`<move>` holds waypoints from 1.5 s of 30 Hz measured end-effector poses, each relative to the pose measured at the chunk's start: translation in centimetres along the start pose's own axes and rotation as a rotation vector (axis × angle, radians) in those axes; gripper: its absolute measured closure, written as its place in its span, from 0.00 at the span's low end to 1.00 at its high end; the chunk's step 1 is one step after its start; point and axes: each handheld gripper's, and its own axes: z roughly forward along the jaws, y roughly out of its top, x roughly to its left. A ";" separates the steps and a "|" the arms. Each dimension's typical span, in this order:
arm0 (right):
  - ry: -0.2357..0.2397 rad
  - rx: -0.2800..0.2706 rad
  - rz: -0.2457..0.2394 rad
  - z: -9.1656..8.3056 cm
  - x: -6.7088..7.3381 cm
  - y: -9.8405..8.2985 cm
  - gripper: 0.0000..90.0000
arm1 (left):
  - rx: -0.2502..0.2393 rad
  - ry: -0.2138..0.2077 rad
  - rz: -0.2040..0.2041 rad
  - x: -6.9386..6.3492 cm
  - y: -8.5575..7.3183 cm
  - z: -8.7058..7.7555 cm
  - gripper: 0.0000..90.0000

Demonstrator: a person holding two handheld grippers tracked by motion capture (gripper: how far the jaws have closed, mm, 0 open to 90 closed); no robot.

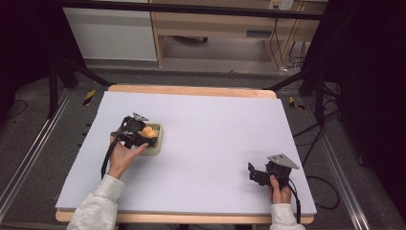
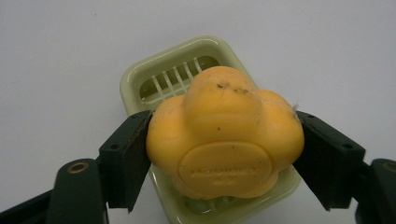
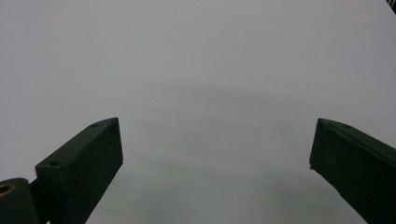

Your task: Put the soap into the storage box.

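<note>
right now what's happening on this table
A person works at a white table with a gripper in each hand. The left gripper has its fingers pressed on both sides of an orange flower-shaped soap, holding it right over a pale green slatted soap dish. Whether the soap touches the dish cannot be told. The right gripper is off near the table's right front, its fingers wide apart with nothing between them.
</note>
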 end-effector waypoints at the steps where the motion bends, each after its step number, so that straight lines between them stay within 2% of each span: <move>1: 0.000 0.000 0.001 0.0 0.0 0.0 0.03 | 0.005 0.002 0.002 0.0 0.0 0.1 0.28; 16: 0.001 0.001 -0.001 0.0 0.0 0.0 0.03 | 0.025 0.006 -0.001 0.2 -0.3 0.9 0.28; 30: -0.001 0.004 -0.004 0.1 0.1 0.0 0.03 | -0.007 0.025 0.003 0.0 -0.2 1.6 0.27; 34: 0.000 0.005 -0.003 0.1 0.1 0.0 0.03 | -0.027 0.031 -0.005 -0.1 -0.2 2.1 0.27; 45: 0.000 0.006 -0.004 0.1 0.1 0.0 0.03 | -0.030 0.018 -0.028 0.2 -0.1 2.2 0.26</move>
